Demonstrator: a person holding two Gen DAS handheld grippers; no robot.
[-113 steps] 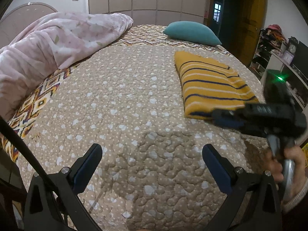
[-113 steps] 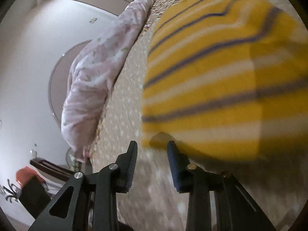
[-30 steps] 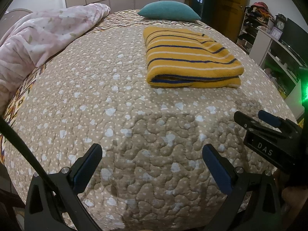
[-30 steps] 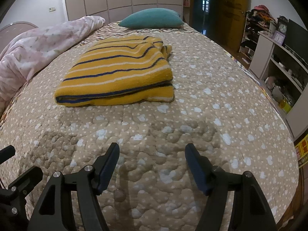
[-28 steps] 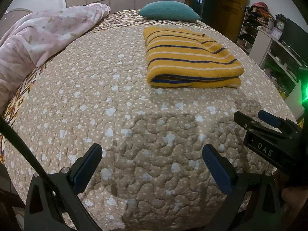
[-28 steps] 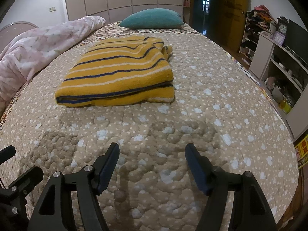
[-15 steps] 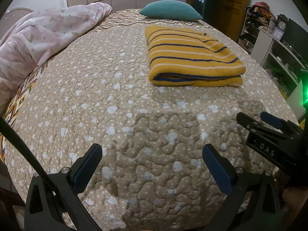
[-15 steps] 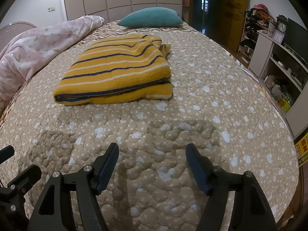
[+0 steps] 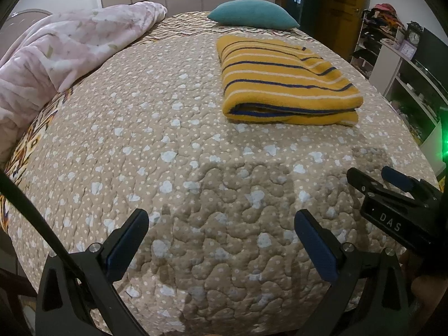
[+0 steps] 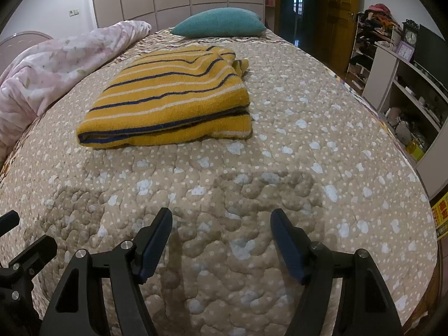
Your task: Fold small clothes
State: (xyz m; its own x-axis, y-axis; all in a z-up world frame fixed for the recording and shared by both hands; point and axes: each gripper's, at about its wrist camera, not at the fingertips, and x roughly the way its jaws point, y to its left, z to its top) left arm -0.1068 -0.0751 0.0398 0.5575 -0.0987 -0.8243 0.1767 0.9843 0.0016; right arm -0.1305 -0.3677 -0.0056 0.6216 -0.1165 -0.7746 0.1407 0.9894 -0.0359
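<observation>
A yellow sweater with navy and white stripes (image 9: pixel 282 84) lies folded flat on the bed's beige dotted quilt (image 9: pixel 156 145). It also shows in the right wrist view (image 10: pixel 170 98). My left gripper (image 9: pixel 221 238) is open and empty, low over the near part of the quilt, well short of the sweater. My right gripper (image 10: pixel 221 238) is open and empty, also over the near quilt, with the sweater ahead to its left. The right gripper's black body shows at the right edge of the left wrist view (image 9: pixel 392 204).
A pink floral duvet (image 9: pixel 61 56) is heaped along the bed's left side. A teal pillow (image 9: pixel 252 14) lies at the head. White shelves with clutter (image 10: pixel 406 84) and a wooden door (image 10: pixel 333 14) stand to the right of the bed.
My right gripper has let go of the sweater, opened and drawn back toward the near edge of the bed. In the last second both grippers barely shift.
</observation>
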